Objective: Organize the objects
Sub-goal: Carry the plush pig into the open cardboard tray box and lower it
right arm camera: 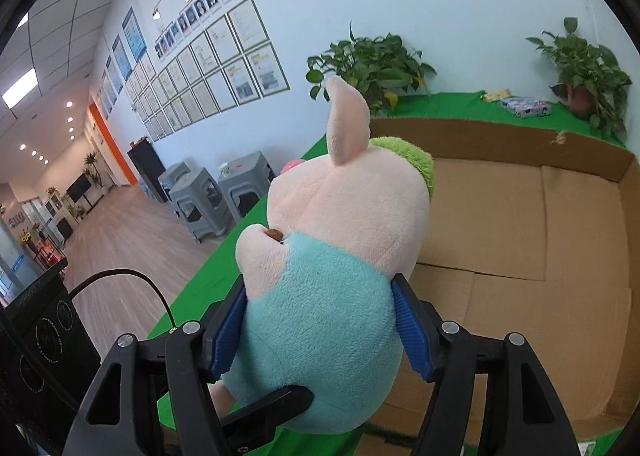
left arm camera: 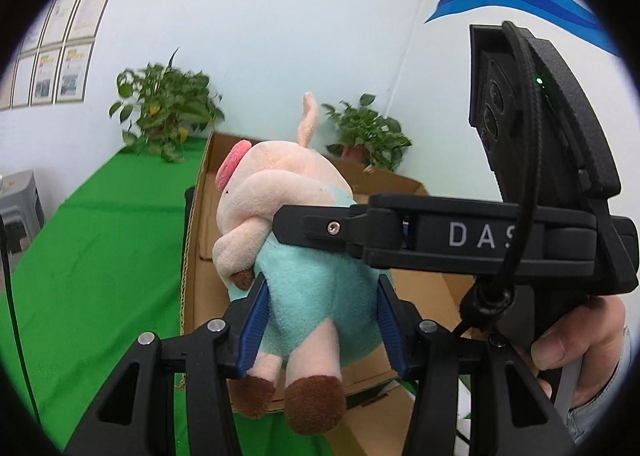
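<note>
A plush pig (left arm camera: 304, 264) in a teal shirt, with pink head and brown feet, hangs in the air over the near edge of an open cardboard box (left arm camera: 208, 192). My left gripper (left arm camera: 320, 316) is shut on its teal body. My right gripper (right arm camera: 320, 332) is also shut on the teal body, from another side; one of its black fingers (left arm camera: 320, 230) crosses the left wrist view. In the right wrist view the pig (right arm camera: 336, 256) shows from behind, above the box floor (right arm camera: 520, 236), which looks bare.
The box stands on a green-covered table (left arm camera: 92, 256). Two potted plants (left arm camera: 168, 112) (left arm camera: 368, 132) stand at the back against the white wall. A small colourful packet (right arm camera: 524, 106) lies behind the box. Grey stools (right arm camera: 208, 196) stand on the floor to the left.
</note>
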`<action>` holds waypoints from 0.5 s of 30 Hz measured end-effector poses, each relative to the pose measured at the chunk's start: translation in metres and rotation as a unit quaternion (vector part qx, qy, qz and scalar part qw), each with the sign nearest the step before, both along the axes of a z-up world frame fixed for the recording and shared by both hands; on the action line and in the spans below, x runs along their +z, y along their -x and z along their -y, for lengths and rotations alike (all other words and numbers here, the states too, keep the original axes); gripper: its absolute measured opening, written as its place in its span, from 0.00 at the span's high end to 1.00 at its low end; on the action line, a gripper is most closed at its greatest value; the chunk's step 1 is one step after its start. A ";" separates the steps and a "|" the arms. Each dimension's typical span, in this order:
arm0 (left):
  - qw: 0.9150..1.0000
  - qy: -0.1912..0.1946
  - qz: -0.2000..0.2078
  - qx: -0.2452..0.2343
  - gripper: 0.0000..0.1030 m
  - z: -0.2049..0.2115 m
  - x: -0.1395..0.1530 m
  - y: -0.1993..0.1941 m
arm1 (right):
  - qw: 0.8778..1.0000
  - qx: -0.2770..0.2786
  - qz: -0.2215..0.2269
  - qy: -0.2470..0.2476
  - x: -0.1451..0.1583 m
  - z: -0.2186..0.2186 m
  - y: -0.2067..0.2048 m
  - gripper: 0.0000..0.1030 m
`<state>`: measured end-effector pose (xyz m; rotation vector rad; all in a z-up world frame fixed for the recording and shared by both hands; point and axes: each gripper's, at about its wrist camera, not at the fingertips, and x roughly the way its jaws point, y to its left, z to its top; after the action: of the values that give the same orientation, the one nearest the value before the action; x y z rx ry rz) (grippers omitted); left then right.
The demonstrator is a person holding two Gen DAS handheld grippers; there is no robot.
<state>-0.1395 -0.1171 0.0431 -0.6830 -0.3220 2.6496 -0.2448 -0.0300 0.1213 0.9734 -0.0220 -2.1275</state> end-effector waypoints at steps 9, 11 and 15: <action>0.997 0.001 0.070 0.011 0.52 0.010 -0.049 0.033 | 0.998 0.007 0.055 -0.011 -0.099 0.039 0.042 0.37; 0.996 0.005 0.083 0.013 0.51 0.006 -0.054 0.020 | 0.998 0.007 0.061 -0.020 -0.120 0.045 0.045 0.37; 0.996 0.011 0.092 0.015 0.49 0.008 -0.054 0.004 | 0.998 0.012 0.047 -0.041 -0.136 0.052 0.039 0.33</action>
<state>-0.1434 -0.1247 -0.0110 -0.9389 -0.3574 2.6278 -0.2841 -0.0822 -0.0149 1.1159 0.0294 -2.0732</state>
